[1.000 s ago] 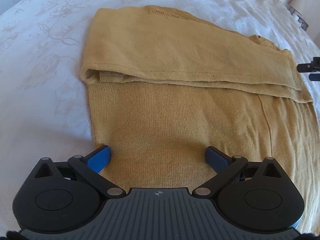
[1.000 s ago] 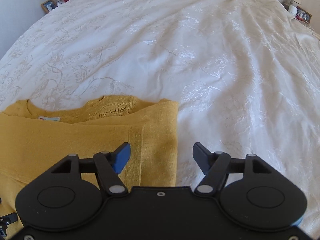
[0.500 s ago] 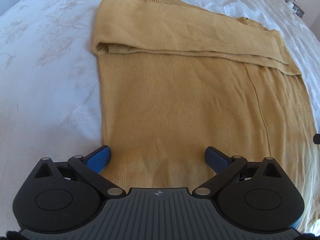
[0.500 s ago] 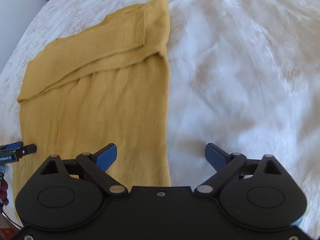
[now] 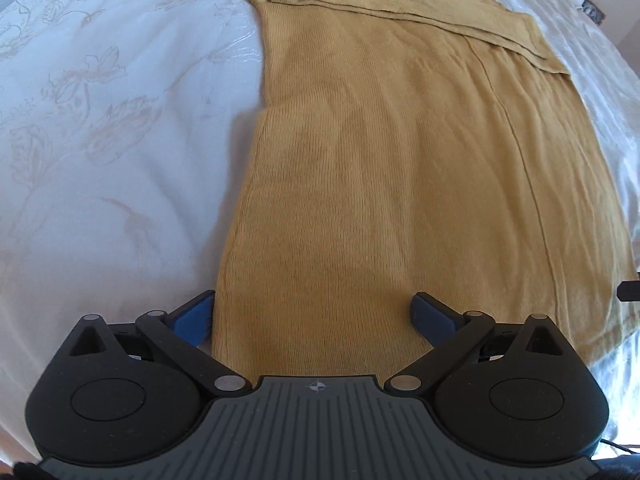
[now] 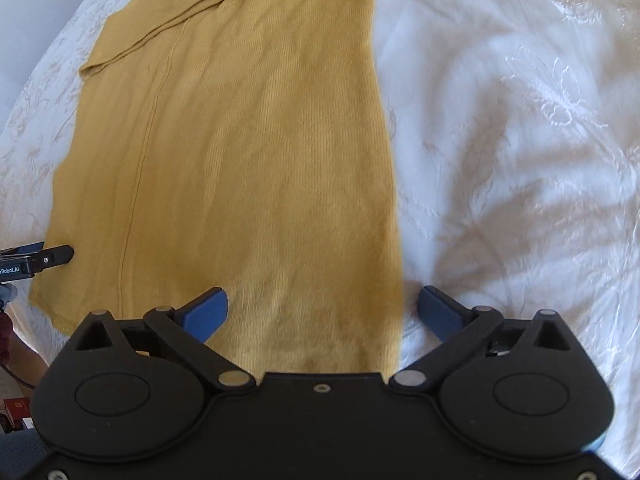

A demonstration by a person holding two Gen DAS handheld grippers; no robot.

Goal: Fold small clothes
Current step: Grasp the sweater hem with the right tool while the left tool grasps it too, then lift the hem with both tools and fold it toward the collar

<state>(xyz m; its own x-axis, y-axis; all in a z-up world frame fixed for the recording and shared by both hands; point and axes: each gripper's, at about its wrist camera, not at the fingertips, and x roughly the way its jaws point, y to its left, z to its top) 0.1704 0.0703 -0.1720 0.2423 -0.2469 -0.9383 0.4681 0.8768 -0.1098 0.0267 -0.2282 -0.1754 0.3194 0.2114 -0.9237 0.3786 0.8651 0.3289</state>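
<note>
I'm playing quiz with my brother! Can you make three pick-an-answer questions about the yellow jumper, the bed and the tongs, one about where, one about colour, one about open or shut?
1. Where does the yellow jumper lie?
A. Flat on the white bedspread
B. Hanging on a chair
C. Inside a basket

2. What colour are the fingertips of the tongs?
A. Red
B. Blue
C. Green

3. How do the left tongs stand?
A. Shut on the jumper
C. Shut on a sock
B. Open, gripping nothing

Answers:
1. A, the jumper is spread over the flowery white cover.
2. B, both wrist views show blue tips on black arms.
3. B, the tips stand far apart over the jumper's near left edge, pinching no cloth.
</note>
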